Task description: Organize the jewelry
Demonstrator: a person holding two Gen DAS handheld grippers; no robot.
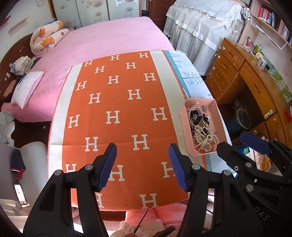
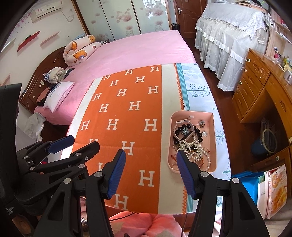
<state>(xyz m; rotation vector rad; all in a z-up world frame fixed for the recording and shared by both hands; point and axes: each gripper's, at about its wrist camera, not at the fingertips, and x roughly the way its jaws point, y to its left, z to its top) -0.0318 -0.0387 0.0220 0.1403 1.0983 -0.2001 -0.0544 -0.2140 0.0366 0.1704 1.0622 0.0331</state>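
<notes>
Tangled pearl and black-bead jewelry (image 2: 189, 144) fills pink tray (image 2: 212, 138).

Ahead of our claws we see a bed (image 2: 138, 47) under a pink cover, its dark wooden headboard (image 2: 39, 76) off to the left, with a white pillow (image 1: 27, 87) and a rolled cartoon quilt (image 2: 80, 50) beside it. Beyond the bed stand wardrobe doors (image 2: 131, 16) printed with flowers, and a brown door (image 2: 184, 16). To the far right we see furniture draped in white lace (image 2: 228, 36), then a wooden desk (image 1: 255, 83) with drawers. An air conditioner (image 2: 48, 11) hangs upper left. Daylight fills the room.
</notes>
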